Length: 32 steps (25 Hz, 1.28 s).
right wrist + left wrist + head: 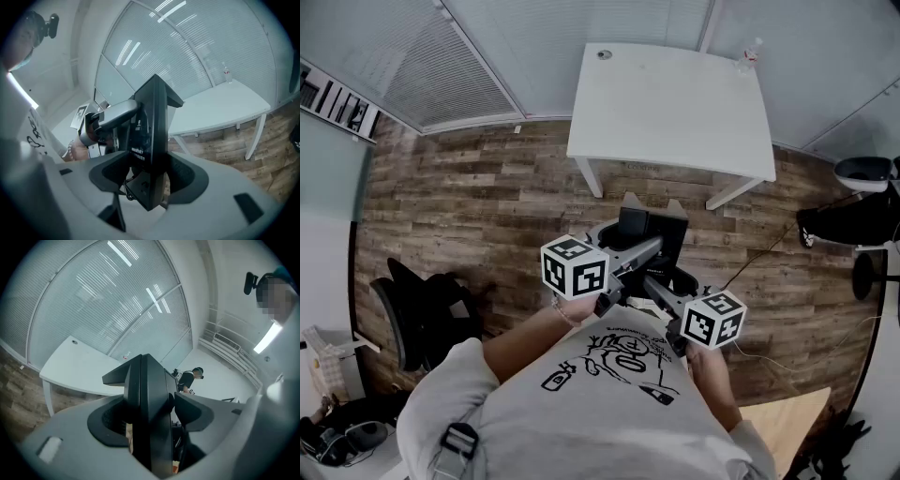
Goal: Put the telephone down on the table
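- One black mesh-backed office chair (422, 314) is standing at the far left on the brown wood-plank floor (469, 202).
- Two grippers are sharing the load, and each is carrying one white cube with black square markers: the left cube (574, 267) and the right cube (713, 319) are both showing in the head view, just above the person's grey printed T-shirt (609, 403).
- The left gripper (152, 416) is standing with its jaws spread wide and pressing on the two flat sides of the telephone, which is filling the gap between them.
- One black plastic telephone (651, 225) is hanging in the air where the two grippers are meeting, out in front of the person. It is over the floor and short of the table, touching neither.
- In the gripper views the telephone is showing edge-on as a dark, flat, angular slab standing roughly upright. It is carrying small pale lettering on one face, too small to read.
- The right gripper (150, 176) is also holding its jaws wide apart and clamping the telephone's lower part between them.
- One white rectangular table on white legs (675, 103) is standing ahead, well apart from the telephone.
- One clear plastic bottle (750, 54) is standing upright at the table's far right corner.
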{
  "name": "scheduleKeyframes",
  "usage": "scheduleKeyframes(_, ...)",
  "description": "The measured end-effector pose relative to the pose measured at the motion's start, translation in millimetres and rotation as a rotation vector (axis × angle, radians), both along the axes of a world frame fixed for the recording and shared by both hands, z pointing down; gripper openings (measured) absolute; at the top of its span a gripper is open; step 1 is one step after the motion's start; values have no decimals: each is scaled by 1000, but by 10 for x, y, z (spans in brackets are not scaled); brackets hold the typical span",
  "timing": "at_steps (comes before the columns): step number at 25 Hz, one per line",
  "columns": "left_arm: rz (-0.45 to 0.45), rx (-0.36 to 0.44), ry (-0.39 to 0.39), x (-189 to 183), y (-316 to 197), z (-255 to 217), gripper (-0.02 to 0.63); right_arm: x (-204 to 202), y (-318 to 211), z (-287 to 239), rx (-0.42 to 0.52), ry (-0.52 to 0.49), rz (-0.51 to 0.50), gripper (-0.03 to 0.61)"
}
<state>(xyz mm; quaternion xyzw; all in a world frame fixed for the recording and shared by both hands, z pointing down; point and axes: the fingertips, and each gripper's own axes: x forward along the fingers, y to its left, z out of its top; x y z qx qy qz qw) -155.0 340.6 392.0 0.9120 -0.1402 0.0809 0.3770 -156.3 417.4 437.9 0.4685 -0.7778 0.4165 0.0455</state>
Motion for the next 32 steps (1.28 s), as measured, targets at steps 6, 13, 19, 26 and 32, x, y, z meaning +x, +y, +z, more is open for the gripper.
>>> scheduleKeyframes(6,-13,10,-6,43,69,-47,298,52,63,-36,12,-5,-13,238)
scheduleKeyframes(13,-22,6,-5,224,268,-40,298,239,268,-40,32,-4,-14,239)
scheduleKeyframes(19,-31,2,-11,379,438,27,298,399,438,23,25,-11,-23,238)
scheduleKeyframes(26,-45,-10,-18,497,446,71,296,525,450,65,12,-21,-40,239)
scheduleKeyframes(32,-56,-16,-22,462,269,132,296,497,274,122,6,-27,-51,239)
